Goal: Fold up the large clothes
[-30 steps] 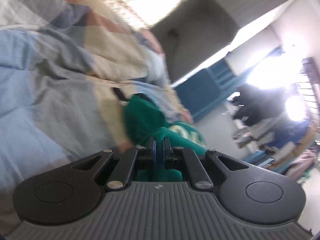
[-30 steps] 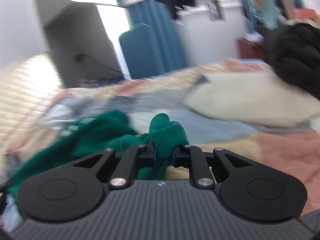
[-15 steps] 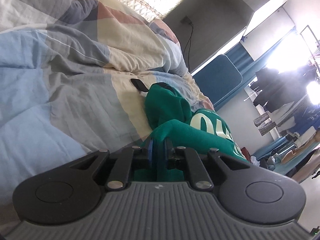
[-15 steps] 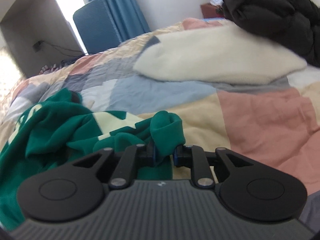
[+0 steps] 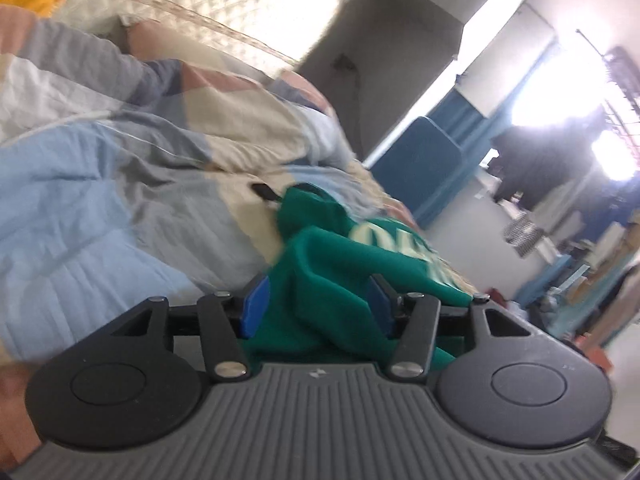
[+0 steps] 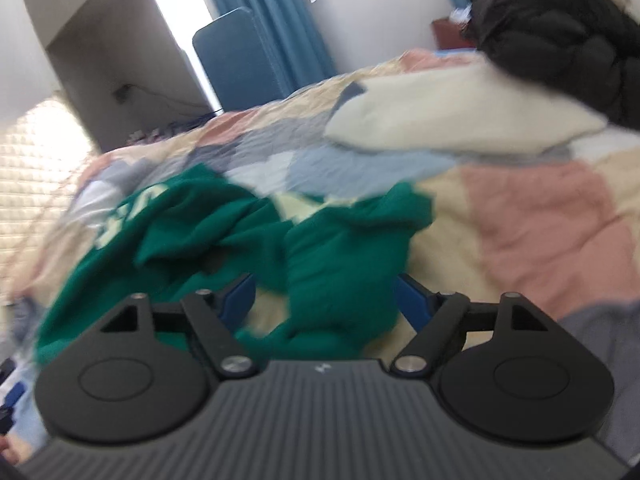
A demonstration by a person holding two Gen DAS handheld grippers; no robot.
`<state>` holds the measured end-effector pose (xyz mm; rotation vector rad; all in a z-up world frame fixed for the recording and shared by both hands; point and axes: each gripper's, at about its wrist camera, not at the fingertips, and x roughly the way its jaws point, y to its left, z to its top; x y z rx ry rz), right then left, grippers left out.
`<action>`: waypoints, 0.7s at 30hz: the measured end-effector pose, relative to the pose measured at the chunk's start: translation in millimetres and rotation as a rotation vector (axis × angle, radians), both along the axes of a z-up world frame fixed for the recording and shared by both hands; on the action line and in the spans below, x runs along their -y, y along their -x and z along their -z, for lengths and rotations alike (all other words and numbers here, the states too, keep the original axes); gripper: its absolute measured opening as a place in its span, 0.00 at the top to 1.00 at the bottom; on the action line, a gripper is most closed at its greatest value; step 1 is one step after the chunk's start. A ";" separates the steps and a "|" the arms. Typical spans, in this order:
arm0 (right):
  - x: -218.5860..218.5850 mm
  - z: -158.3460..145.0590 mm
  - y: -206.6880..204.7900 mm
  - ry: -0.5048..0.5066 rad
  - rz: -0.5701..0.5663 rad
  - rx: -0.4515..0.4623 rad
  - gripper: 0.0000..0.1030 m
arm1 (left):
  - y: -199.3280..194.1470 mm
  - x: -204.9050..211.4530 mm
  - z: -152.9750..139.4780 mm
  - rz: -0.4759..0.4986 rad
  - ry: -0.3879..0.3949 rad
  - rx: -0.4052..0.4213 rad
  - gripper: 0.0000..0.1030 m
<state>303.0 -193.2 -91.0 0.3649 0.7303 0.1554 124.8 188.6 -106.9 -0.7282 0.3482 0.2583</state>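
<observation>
The left hand-held gripper (image 5: 316,300) has its jaws opening, blue pads standing clear on either side of a fold of the green sweatshirt (image 5: 340,264) that still lies loosely between them, no longer pinched. The right hand-held gripper (image 6: 324,300) is likewise opening, its pads apart with a bunched green ridge of the same sweatshirt (image 6: 240,232) lying in the gap, untouched by either pad as far as the blur allows. From the left gripper the garment runs away and to the right, its pale lettering on the far side; from the right gripper it spreads away and to the left, so the two hands sit at opposite near corners, with the garment's length running between them. Neither looks clearly nearer to the bulk of it. It lies crumpled, not yet flat, on the patchwork quilt (image 6: 540,220) of the bed. To the right, well apart, rest a cream garment (image 6: 460,116) and a black jacket (image 6: 560,40) beyond it; the pink and beige quilt between is open room for spreading. To the far left the quilted headboard (image 5: 200,8) bounds the bed.
</observation>
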 end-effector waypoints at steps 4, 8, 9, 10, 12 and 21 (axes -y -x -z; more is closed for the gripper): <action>-12.6 5.4 14.9 0.004 -0.055 -0.013 0.24 | 6.3 25.3 1.5 0.058 0.037 -0.006 0.39; -16.4 10.1 16.7 -0.025 -0.088 -0.031 0.24 | -2.8 52.4 13.4 0.148 0.109 -0.047 0.38; -15.6 12.0 14.7 -0.042 -0.087 -0.039 0.24 | -5.4 57.5 17.1 0.162 0.123 -0.058 0.37; -14.3 14.3 13.5 -0.058 -0.085 -0.048 0.24 | -8.4 62.3 21.3 0.172 0.132 -0.076 0.37; -11.3 21.1 10.0 -0.090 -0.078 -0.075 0.24 | -16.0 69.4 31.1 0.186 0.140 -0.129 0.36; -29.9 39.9 -3.4 -0.169 -0.175 -0.132 0.79 | -34.0 70.4 60.1 0.119 0.136 -0.261 0.35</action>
